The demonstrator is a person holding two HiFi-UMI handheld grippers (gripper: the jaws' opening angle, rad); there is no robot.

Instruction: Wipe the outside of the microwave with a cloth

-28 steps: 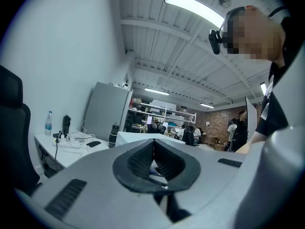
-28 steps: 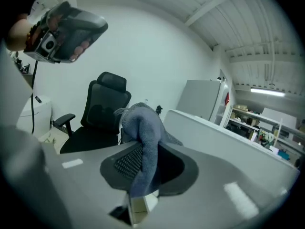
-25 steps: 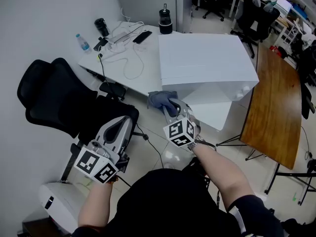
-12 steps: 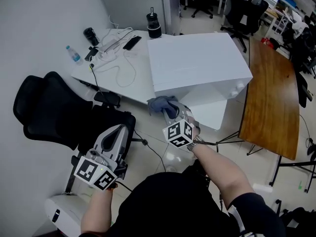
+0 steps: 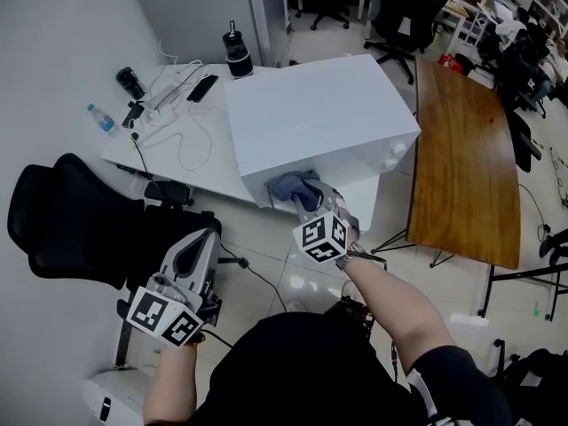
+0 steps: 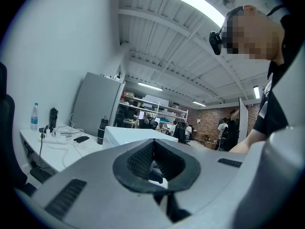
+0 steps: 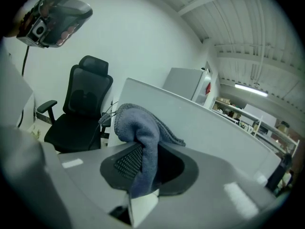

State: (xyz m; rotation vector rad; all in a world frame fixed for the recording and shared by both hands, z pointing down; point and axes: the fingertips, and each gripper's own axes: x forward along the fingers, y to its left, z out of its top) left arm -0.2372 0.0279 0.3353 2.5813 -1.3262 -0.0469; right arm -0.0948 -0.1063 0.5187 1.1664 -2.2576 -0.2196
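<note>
in the head view the cloth (image 5: 291,185) hides the tips of the right gripper (image 5: 308,201) at the microwave (image 5: 311,118). its own view shows them clamped on the cloth. the left gripper (image 5: 204,238) is closed and empty.

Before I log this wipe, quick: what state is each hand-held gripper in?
Left hand-held gripper: closed, nothing between its jaws.
Right hand-held gripper: closed on the grey-blue cloth.

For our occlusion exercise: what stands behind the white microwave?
A black cylindrical flask stands on the white desk past the white box-shaped microwave's far left corner. Its body hides anything directly behind.
</note>
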